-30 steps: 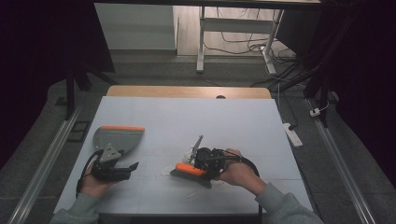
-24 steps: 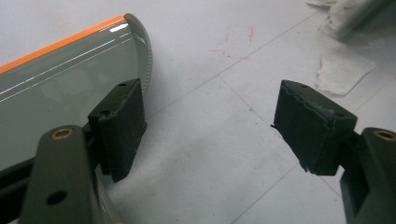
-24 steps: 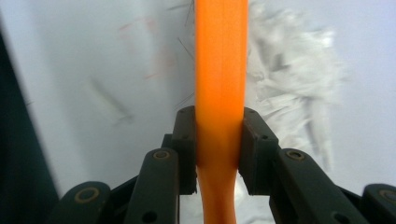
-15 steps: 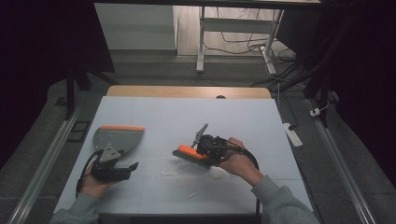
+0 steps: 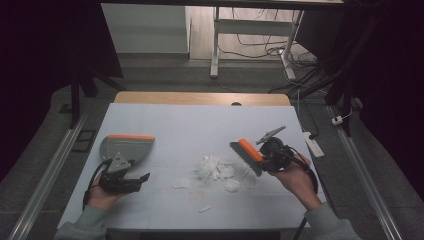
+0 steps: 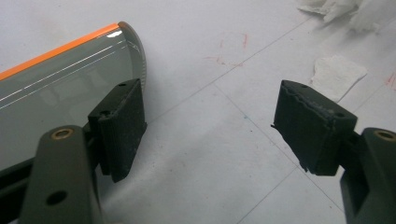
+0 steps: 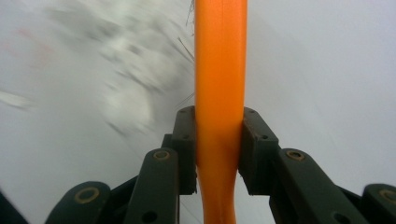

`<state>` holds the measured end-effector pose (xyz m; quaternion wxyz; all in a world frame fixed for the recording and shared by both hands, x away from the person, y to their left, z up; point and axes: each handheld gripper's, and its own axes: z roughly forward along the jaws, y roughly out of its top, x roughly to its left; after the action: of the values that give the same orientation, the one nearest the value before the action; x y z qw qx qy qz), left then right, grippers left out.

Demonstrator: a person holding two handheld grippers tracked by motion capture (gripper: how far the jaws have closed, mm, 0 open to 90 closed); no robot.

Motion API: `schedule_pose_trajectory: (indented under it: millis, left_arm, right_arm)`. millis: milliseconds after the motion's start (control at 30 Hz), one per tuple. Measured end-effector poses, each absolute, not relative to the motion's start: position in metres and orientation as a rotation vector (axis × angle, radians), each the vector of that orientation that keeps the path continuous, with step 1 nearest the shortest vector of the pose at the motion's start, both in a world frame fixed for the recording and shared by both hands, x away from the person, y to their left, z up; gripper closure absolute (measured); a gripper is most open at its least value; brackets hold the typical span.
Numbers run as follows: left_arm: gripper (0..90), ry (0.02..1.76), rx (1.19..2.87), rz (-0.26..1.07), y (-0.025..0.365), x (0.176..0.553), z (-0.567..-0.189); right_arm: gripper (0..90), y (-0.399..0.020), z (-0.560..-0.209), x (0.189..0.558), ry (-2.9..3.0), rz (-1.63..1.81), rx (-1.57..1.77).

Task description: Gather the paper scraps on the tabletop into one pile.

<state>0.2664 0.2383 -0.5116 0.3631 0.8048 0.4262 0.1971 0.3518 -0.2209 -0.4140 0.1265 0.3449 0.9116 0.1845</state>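
My right gripper [image 5: 264,159] [image 7: 218,140] is shut on the orange handle of a small brush [image 5: 247,152] [image 7: 220,60]. It holds the brush above the white table [image 5: 200,125], right of a pile of torn white paper scraps [image 5: 212,167] [image 6: 345,9]. Loose scraps [image 5: 181,183] lie around the pile, and one scrap [image 6: 337,74] shows ahead of the left jaws. A grey dustpan with an orange edge [image 5: 126,147] [image 6: 60,79] lies at the left. Beside its near right corner, my left gripper [image 5: 139,170] [image 6: 215,126] rests open, with only bare table between its jaws.
A white power strip [image 5: 314,145] lies off the table's right edge. A wooden strip [image 5: 200,98] runs along the far edge. Metal rails [image 5: 45,170] flank the table on the floor, and a desk frame [image 5: 215,45] stands beyond.
My right gripper has carried the brush to the right and slightly up, off the paper pile, which now shows in full. The left gripper and the dustpan have stayed put.
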Motion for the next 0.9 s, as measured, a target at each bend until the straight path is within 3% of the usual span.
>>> schedule_pose_trajectory:
  millis: [200, 367, 900]
  left_arm:
    - [25.5, 1.085, 2.074, 0.505, 0.236, 0.266, -0.511]
    - [25.5, 1.084, 2.081, 0.501, 0.235, 0.268, -0.512]
    - [25.5, 1.089, 2.083, 0.505, 0.234, 0.267, -0.513]
  right_arm:
    - [70.5, -0.256, -0.427, 0.36, 2.58, 0.416, 1.225]
    - [70.5, -0.257, -0.437, 0.367, 2.591, 0.362, 1.272]
    - [70.6, -0.172, -0.446, 0.373, 2.728, 0.377, 1.092]
